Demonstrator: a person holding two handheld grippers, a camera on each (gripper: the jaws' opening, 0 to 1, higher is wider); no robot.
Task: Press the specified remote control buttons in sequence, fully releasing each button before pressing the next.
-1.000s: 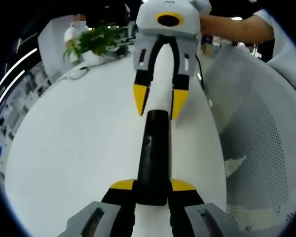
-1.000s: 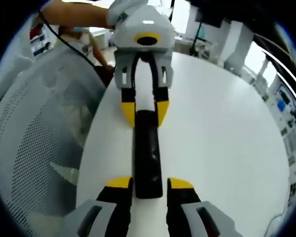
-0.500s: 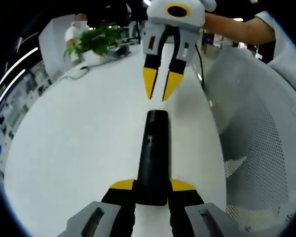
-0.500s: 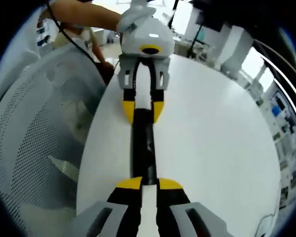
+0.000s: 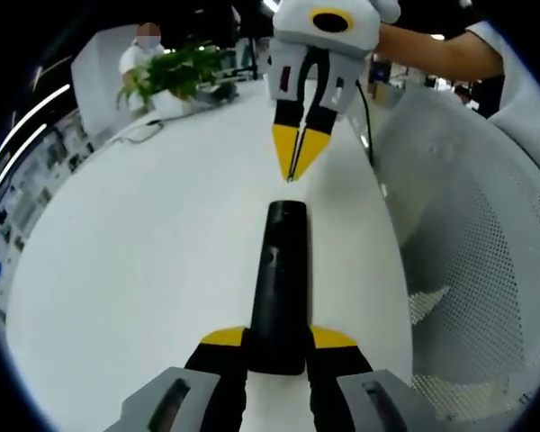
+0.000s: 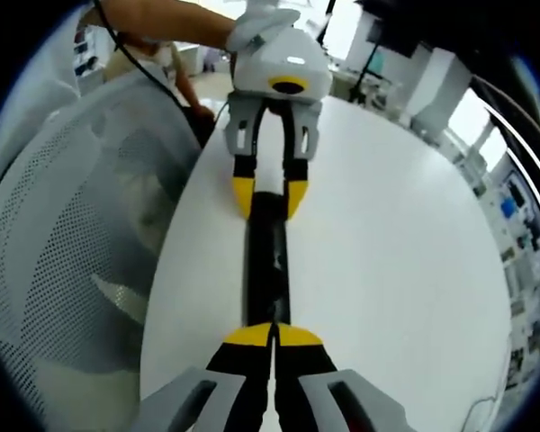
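lying lengthwise on the white desk point(image 5: 144, 270), near its edge: black remote control point(image 5: 277, 279), long and slim, buttons too dark to make out.

left gripper point(image 5: 279, 340) holding the near end of the remote control, jaws clamping both sides, yellow tips pressing against the black body. in the right gripper view, showing as the far gripper point(image 6: 270, 200), jaws astride the remote control's point(image 6: 266, 261) far end.

right gripper point(image 6: 272, 331) hanging over the other end, jaws closed fully, yellow tips meeting in a point, gripping nothing. in the left gripper view, right gripper point(image 5: 297, 160) pointing down just beyond the remote control's far end; touching it or not — cannot tell.

white mesh chair point(image 5: 472, 270) standing just beside the desk edge. potted plant point(image 5: 175, 72) sitting at the far end of the desk, a cable point(image 5: 148, 133) trailing beside it. a person's bare arm point(image 5: 432, 49) reaching to the right gripper.
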